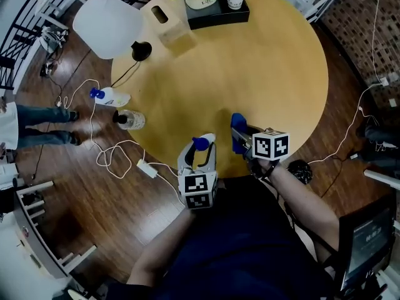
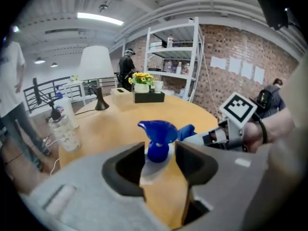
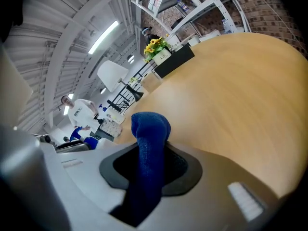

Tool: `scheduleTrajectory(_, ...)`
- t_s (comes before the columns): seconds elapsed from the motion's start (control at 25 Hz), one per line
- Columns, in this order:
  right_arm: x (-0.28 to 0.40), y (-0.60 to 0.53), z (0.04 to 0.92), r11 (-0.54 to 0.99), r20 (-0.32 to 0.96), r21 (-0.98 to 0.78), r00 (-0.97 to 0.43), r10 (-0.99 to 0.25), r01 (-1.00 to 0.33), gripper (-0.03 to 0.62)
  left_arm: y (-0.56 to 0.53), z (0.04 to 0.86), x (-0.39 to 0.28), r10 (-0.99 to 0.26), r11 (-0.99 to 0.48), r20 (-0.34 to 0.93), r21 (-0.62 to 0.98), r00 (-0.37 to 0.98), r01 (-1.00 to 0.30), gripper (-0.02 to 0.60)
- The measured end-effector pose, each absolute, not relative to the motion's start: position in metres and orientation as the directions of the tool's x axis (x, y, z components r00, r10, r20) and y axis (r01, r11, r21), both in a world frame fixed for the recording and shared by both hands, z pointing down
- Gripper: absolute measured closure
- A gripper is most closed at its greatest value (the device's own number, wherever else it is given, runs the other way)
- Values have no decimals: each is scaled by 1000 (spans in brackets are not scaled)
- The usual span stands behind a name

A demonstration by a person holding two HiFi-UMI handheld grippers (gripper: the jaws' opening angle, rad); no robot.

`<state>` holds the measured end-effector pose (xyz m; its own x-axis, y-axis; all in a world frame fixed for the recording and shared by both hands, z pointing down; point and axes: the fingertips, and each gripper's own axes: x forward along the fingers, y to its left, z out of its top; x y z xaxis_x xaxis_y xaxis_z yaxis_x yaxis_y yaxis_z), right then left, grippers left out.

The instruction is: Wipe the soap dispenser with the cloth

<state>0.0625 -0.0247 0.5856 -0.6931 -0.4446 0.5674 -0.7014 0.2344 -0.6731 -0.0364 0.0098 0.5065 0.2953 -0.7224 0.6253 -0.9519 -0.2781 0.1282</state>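
The soap dispenser [image 1: 201, 144], a white bottle with a blue pump head [image 2: 158, 131], stands near the round wooden table's [image 1: 250, 80] front edge. My left gripper [image 1: 199, 152] holds it from the near side, and its white body [image 2: 155, 163] fills the gap between the dark pads. To the right my right gripper [image 1: 240, 136] is shut on a folded blue cloth [image 1: 238, 130]. The cloth [image 3: 149, 129] sticks up out of the jaws over the tabletop. It hangs a short way right of the dispenser, apart from it; its tip [image 2: 186, 130] shows beside the pump.
A white-shaded lamp [image 1: 107, 16], a wooden tissue box [image 1: 167, 19] and a black tray [image 1: 219, 14] with a sunflower pot and a cup stand at the far side. Two bottles [image 1: 112, 96] [image 1: 130, 119] sit at the table's left edge. White cables [image 1: 106, 155] trail on the floor. A person [image 1: 37, 120] stands left.
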Motion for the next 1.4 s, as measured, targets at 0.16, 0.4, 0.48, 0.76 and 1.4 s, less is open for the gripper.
scheduleTrajectory(0.16,62,-28,582,265,560,-669,-706,-433,-694,490,-4,511,-44,-774,-216,595,75,217,-974,440)
scheduleTrajectory(0.4,53,-25,582,272,557,-677,-717,-420,-684,490,-18,507,-70,-796,-191,497,335,345,-923,445)
scheduleTrajectory(0.48,45,-25,578,264,543,-693,-726,-421,-671,490,-21,507,-86,-805,-182,442,450,395,-874,446)
scheduleTrajectory(0.76,-19,-31,545,286,482,-731,-765,-427,-620,490,-23,518,-120,-814,-178,324,651,482,-738,446)
scheduleTrajectory(1.4,-28,-16,588,185,652,-605,-615,-443,-775,491,-31,532,-125,-745,-225,320,705,585,-673,448)
